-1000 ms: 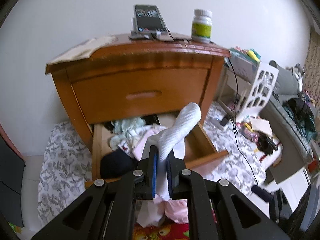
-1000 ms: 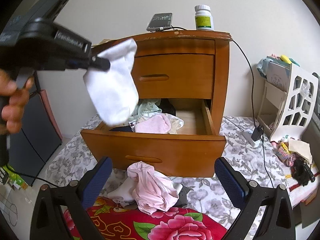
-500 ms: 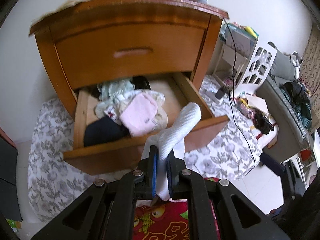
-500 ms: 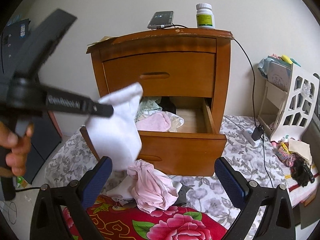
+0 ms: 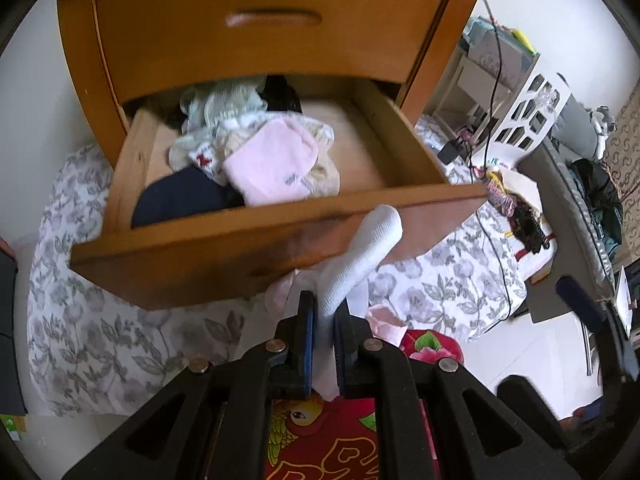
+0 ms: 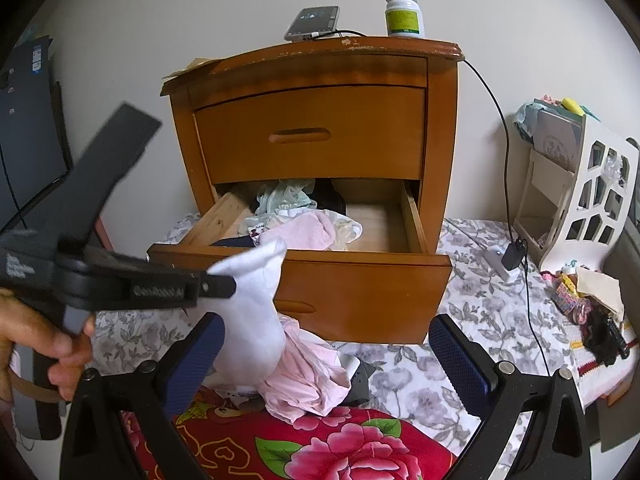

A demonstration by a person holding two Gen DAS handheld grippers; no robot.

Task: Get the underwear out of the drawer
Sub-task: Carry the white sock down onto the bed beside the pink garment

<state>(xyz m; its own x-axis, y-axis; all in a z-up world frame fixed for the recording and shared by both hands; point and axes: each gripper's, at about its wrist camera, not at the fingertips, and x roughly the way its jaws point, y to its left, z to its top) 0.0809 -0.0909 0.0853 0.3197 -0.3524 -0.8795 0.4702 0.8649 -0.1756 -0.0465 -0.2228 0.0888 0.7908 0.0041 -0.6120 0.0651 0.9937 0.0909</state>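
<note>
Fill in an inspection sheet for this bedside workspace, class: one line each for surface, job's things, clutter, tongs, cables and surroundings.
Surface: floral sheet on the floor, red flowered blanket nearest the camera.
Job's things: bottom drawer open, pink garment on top of mixed clothing inside; pink pile lies in front of the drawer.
Clutter: phone and pill bottle on the nightstand top.
Tongs: left tongs shut on a white sock, over the pink pile; right tongs open, empty.
Cables: black cable runs from the nightstand top to a charger.
Surroundings: white cut-out rack at right.
</note>
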